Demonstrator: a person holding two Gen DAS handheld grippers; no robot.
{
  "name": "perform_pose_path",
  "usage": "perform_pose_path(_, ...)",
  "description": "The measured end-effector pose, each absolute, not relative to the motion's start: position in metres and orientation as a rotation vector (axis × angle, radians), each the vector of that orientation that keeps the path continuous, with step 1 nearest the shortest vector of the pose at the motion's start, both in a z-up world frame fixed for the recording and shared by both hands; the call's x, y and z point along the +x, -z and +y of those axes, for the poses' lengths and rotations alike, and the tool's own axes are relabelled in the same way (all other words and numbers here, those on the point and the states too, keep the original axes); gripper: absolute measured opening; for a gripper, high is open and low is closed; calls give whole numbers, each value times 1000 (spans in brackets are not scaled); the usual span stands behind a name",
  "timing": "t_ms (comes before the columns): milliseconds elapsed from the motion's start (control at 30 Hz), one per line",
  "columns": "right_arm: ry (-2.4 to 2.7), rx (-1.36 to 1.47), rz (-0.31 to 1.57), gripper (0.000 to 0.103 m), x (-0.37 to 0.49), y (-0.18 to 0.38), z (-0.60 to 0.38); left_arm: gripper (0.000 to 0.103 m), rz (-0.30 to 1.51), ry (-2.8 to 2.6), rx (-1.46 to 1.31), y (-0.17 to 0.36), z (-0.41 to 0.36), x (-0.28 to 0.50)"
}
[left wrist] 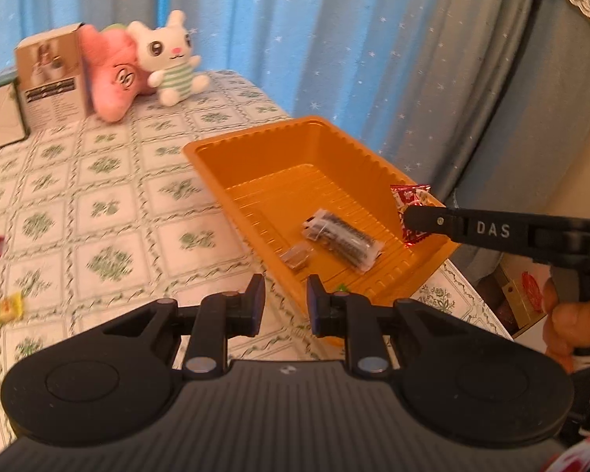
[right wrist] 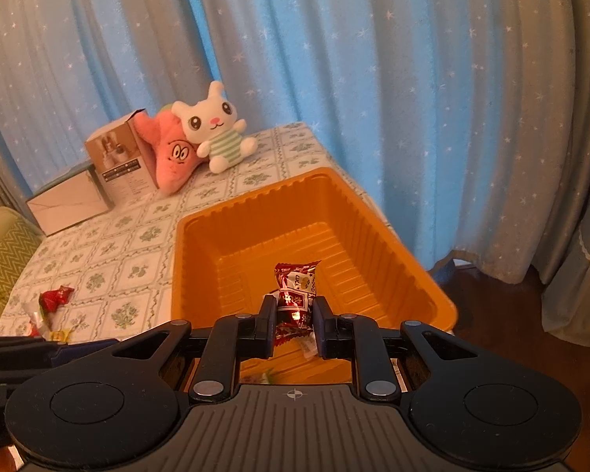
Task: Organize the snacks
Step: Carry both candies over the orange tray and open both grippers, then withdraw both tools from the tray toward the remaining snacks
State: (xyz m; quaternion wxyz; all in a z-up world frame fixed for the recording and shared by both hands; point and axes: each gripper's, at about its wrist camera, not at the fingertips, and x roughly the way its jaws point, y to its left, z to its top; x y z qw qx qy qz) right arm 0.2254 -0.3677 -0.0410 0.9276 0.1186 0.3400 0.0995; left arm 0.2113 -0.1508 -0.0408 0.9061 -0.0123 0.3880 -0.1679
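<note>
An orange plastic tray (left wrist: 263, 137) (right wrist: 200, 236) sits at the table's right edge. In the left wrist view it holds a clear packet with dark contents (left wrist: 340, 240) and a small brown wrapped piece (left wrist: 295, 257). My right gripper (right wrist: 294, 314) (left wrist: 413, 218) is shut on a red wrapped candy (right wrist: 295, 287) (left wrist: 411, 196) and holds it over the tray's near right rim. My left gripper (left wrist: 285, 299) is open and empty, above the table at the tray's near corner. Loose red (right wrist: 55, 297) and yellow (left wrist: 6, 306) candies lie on the table to the left.
A cardboard box (left wrist: 51, 78), a pink plush (left wrist: 114, 74) and a white bunny plush (left wrist: 169, 59) stand at the table's far end, with a white box (right wrist: 67, 204) beside them. Blue starred curtains (right wrist: 373, 98) hang behind. The table drops off just right of the tray.
</note>
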Motion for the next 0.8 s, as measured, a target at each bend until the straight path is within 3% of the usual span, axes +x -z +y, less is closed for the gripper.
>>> perform_pose_path(267, -262, 282, 700, 22, 236, 47, -354, 20, 779, 324, -65, 37, -130, 201)
perform_pose_path(400, -259, 300, 690, 36, 229, 43, -355, 20, 770, 314, -66, 32, -123, 192)
perform_pose_path(800, -209, 266, 715, 37, 171, 30, -337, 20, 765, 257, -67, 19, -103, 147)
